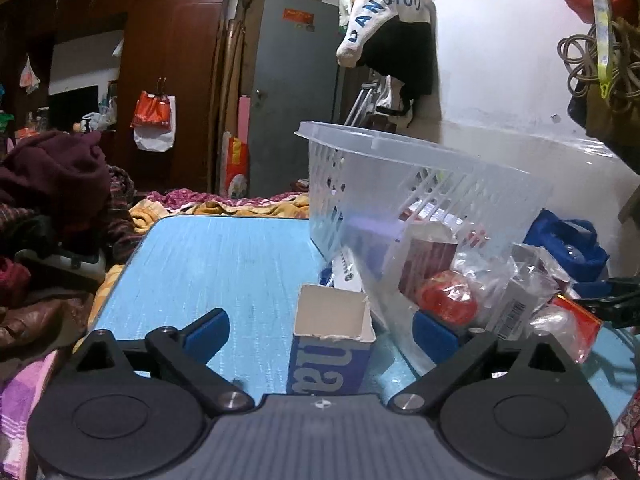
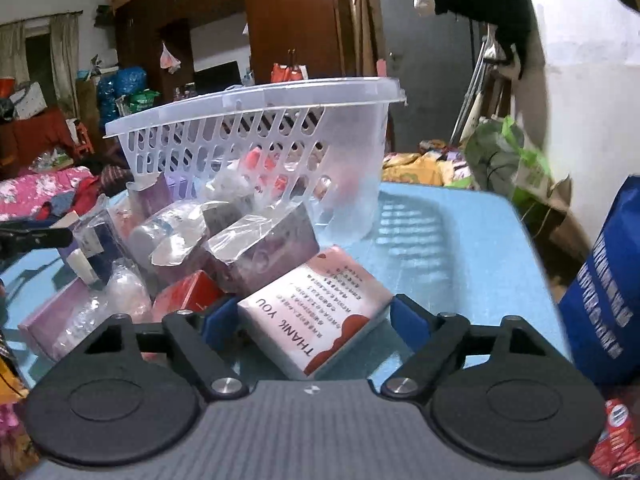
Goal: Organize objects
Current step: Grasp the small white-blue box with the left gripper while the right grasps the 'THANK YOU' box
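Between the right gripper (image 2: 310,316) jaws, spread but not clamped, sits a "THANK YOU" box (image 2: 316,316); left gripper (image 1: 320,328) jaws gape around an open carton (image 1: 332,336). Basket (image 2: 256,136) is tipped, most stuff's still unsorted.

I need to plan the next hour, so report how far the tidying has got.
Done: nothing looks sorted; the basket is tipped on the blue table, its contents spilled beside it. In hand: the left gripper brackets an opened blue box, the right gripper a "THANK YOU" box; neither looks clamped. Left: the whole pile.
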Demonstrator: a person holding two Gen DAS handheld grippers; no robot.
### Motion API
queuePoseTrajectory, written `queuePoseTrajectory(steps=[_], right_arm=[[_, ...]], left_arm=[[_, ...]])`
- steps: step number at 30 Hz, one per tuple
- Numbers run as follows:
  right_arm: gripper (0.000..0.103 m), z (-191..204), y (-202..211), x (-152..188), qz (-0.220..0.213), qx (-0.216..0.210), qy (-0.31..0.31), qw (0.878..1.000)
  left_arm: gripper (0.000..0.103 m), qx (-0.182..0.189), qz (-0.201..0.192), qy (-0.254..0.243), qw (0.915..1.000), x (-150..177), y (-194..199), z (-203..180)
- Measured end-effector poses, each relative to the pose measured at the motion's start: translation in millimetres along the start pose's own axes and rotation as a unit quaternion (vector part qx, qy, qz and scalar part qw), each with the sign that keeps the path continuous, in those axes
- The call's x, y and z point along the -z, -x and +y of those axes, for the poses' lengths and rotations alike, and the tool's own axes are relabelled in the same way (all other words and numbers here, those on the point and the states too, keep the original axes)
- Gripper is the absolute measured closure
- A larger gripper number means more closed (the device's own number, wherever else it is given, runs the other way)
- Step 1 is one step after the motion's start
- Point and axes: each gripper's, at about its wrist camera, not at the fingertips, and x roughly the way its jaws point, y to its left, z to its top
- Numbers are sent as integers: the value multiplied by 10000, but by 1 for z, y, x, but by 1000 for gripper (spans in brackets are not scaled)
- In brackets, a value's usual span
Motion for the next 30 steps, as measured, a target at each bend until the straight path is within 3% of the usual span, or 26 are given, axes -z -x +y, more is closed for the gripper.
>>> queuePoseTrajectory(steps=[1, 3, 5, 7, 10, 15, 30], right_arm=[[21, 1, 0, 1, 4, 53, 54, 10000], [24, 3, 0, 0, -24, 144, 129, 9998], [27, 4, -1, -1, -76, 202, 193, 9996], [29, 2, 1, 0, -152, 165, 132, 9997], [31, 0, 3, -1, -343, 121, 42, 9993], [33, 0, 5, -1, -510, 139, 5, 9986], [36, 4, 16, 4, -1056, 302, 33, 9939]], left_arm=[[5, -131, 47, -70, 9999, -1, -2, -2], [21, -285, 137, -151, 9994, -1, -7, -7], [50, -283, 213, -183, 9992, 0, -10, -8], [61, -189, 193, -75, 9996, 1, -11, -4], [61, -24, -4, 126, 9999, 3, -6, 2], [61, -62, -266, 15, 9996, 8, 0, -3], [61, 85, -513, 65, 9986, 9, 6, -1]])
